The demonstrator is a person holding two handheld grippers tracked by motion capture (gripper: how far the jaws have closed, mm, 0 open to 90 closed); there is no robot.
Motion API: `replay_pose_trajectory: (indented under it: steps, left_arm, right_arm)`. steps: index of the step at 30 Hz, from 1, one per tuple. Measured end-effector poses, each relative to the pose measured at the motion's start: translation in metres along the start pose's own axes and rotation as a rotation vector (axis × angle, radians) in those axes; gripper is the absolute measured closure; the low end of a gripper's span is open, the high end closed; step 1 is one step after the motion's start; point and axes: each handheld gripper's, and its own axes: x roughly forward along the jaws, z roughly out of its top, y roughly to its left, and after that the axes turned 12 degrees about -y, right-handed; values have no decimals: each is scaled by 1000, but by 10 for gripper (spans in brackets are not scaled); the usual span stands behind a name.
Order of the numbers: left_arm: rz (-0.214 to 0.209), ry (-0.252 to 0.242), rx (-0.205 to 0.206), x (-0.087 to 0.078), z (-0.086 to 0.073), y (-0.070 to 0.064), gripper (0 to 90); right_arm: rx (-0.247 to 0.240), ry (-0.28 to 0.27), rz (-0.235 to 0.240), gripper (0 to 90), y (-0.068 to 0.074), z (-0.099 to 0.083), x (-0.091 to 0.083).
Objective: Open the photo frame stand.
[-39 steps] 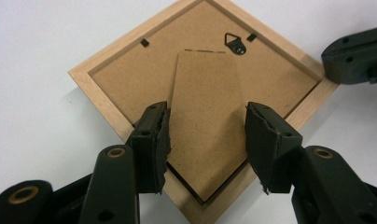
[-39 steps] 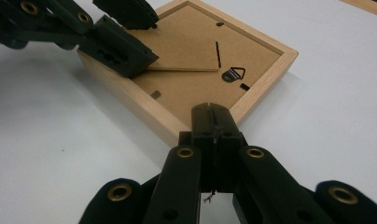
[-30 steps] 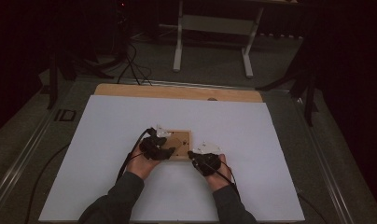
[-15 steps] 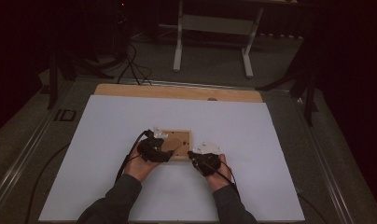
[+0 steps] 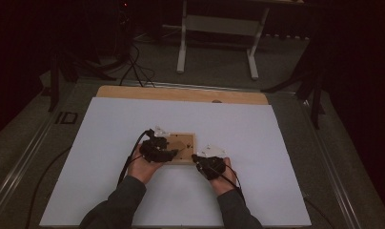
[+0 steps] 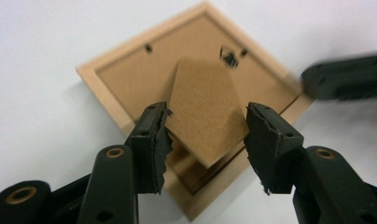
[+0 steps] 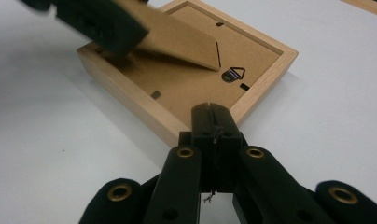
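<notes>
We are straddling the brown cardboard stand flap [image 6: 203, 109] of the face-down wooden picture frame [image 6: 112, 65] with our released left gripper [image 6: 206, 133]; our clenched, empty right gripper [image 7: 213, 114] is pressing against the frame's corner.

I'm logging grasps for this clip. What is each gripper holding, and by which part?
The left gripper straddles the picture frame's raised easel stand, jaws open, no grip. The right gripper is shut, empty, at the frame's corner.
</notes>
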Motion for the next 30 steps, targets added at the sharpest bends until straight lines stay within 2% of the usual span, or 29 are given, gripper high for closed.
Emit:
replay_pose_trajectory:
  steps: [4,5,13,15,17,22,25,30]
  left_arm:
    - [2,4,-23,1,7,-1,499]
    - [-10,10,-49,1,8,1,496]
    - [-32,50,-109,3,8,8,495]
    - [-38,60,-144,6,7,10,494]
    - [-46,69,-159,7,7,11,490]
    - [-48,78,-171,8,6,12,475]
    - [-52,104,-170,10,6,13,471]
    - [-57,109,-188,13,5,15,467]
  right_arm:
    - [1,0,0,899,0,0,0]
    - [3,1,1,899,0,0,0]
    - [1,1,0,899,0,0,0]
    - [1,0,0,899,0,0,0]
    - [1,0,0,899,0,0,0]
    - [-1,1,0,899,0,0,0]
    - [-1,1,0,899,0,0,0]
    - [1,0,0,898,0,0,0]
